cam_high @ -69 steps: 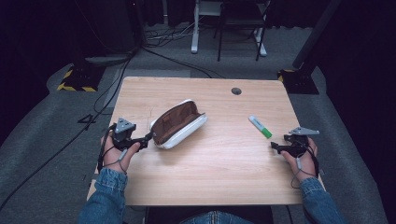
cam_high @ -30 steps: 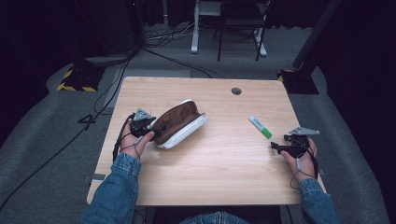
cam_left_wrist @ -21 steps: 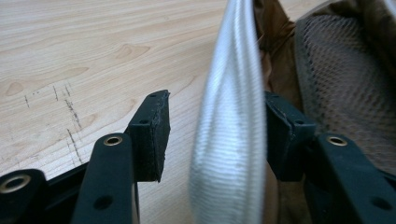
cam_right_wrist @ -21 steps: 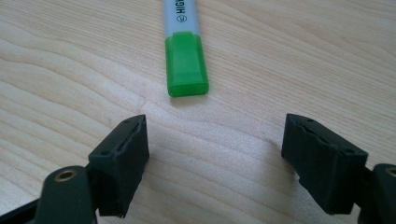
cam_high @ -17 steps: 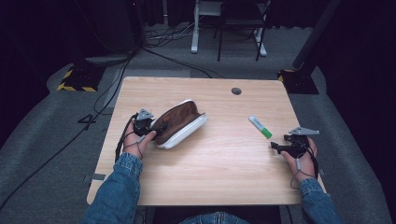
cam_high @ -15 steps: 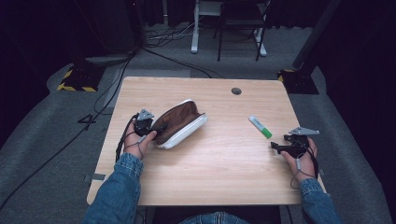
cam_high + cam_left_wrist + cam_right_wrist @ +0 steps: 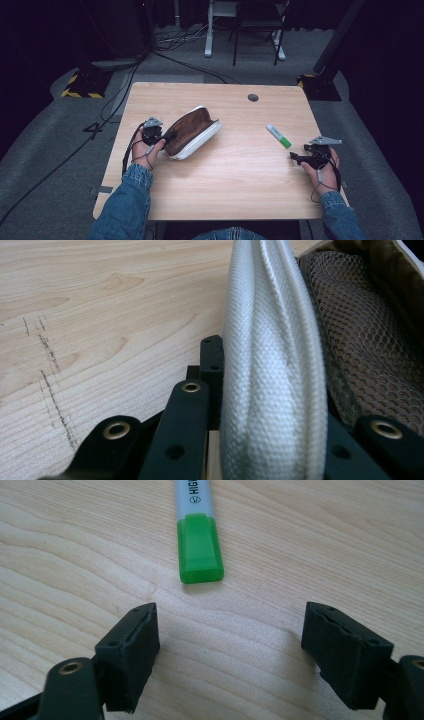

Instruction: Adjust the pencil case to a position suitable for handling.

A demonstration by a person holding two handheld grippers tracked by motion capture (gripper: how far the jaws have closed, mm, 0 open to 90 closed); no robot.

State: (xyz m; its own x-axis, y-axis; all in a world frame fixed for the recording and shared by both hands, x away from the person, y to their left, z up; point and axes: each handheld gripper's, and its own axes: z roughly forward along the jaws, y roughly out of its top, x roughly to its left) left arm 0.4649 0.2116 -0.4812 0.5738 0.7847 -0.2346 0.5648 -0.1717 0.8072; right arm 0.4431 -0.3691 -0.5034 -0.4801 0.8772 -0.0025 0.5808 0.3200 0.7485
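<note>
An open pouch (image 7: 192,132), brown inside with a white woven outside, lies left of the table's centre. My left gripper (image 7: 162,136) sits at its near left end. In the left gripper view the white rim (image 7: 272,365) fills the gap between the two black jaws, with brown mesh lining (image 7: 360,355) to its right. A highlighter (image 7: 278,135) with a green cap (image 7: 199,545) lies at the right. My right gripper (image 7: 296,158) rests on the table just short of the cap, open (image 7: 230,630) with nothing between its fingers.
The wooden table (image 7: 240,190) has a round cable hole (image 7: 253,97) at the back. Pencil-like scratches (image 7: 50,375) mark the wood beside the pouch. Cables (image 7: 120,100) and a yellow-black striped base (image 7: 80,86) lie on the floor at the left.
My left gripper moved right and forward to the pouch's end and took its rim between the jaws. Pouch, highlighter and right gripper stayed put.
</note>
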